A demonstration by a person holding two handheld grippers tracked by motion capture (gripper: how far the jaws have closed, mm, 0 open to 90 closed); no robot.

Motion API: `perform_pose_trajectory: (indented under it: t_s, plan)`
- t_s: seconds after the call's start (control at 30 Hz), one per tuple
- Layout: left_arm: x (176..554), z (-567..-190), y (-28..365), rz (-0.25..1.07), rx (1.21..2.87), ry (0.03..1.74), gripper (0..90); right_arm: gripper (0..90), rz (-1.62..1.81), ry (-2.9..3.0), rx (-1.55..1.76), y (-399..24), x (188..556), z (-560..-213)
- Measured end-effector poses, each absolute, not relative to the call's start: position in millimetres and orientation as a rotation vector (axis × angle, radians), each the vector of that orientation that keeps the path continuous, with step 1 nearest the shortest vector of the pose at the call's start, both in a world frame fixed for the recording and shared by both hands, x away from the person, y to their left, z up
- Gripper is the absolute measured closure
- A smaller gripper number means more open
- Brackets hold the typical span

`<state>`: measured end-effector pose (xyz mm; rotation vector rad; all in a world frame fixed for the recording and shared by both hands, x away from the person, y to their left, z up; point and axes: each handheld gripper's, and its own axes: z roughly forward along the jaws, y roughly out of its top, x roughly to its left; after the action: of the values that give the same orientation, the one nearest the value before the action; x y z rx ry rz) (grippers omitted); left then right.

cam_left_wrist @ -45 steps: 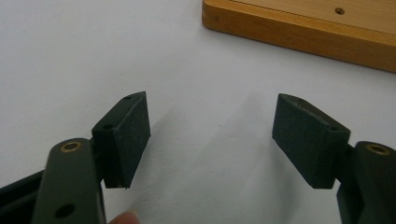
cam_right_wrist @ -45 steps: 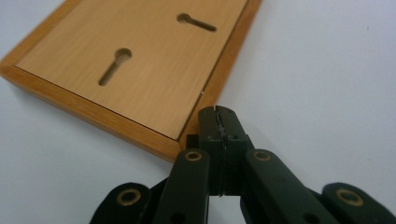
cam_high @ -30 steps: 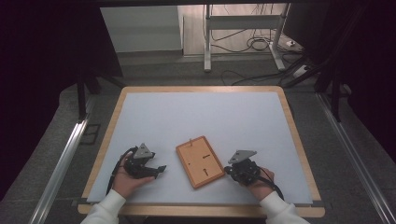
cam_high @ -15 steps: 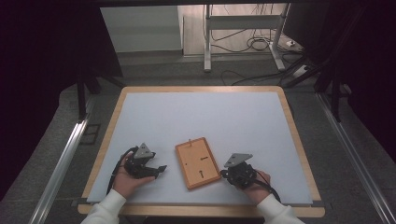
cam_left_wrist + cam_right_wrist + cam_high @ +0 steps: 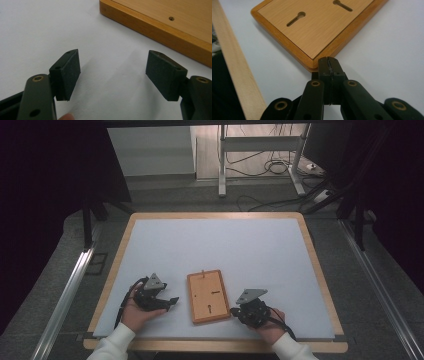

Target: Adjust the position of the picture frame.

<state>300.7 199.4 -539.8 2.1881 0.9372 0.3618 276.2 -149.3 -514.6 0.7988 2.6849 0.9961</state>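
Note:
A flat wooden board (image 5: pixel 208 296) with keyhole slots lies on the white table top, near the front edge. Its back side faces up, and a small peg sticks out at its far end. My left gripper (image 5: pixel 171 302) rests on the table just left of the board, jaws apart with nothing between them (image 5: pixel 112 72); the board's edge (image 5: pixel 160 32) lies a little beyond its fingertips. My right gripper (image 5: pixel 233 311) sits at the board's near right corner (image 5: pixel 312 65). Its jaws are pressed together with nothing between them (image 5: pixel 329 65), and their tips touch or nearly touch that corner.
The white table top (image 5: pixel 220 250) has a light wooden rim (image 5: pixel 320 270); its front edge (image 5: pixel 234 75) runs close beside my right gripper. Beyond the table stand a metal rack (image 5: pixel 260 150) and loose cables on the floor. Dark curtains hang at both sides.
My right gripper has slid a little left toward the board's near right corner. The left gripper and the board have stayed where they were.

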Motion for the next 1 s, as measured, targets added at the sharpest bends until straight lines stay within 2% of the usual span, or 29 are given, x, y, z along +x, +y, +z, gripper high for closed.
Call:
perform_pose_trajectory:
  t_s: [0.6, 1.0]
  plan:
    - [301, -540, 201, 0.365, 2.184, 0.944, 27.1, 90.0, 1.065, 2.715, 0.707, -129, 265, -518]
    - [301, -541, 203, 0.364, 2.182, 0.953, 27.2, 90.0, 1.117, 2.709, 0.697, -136, 270, -513]
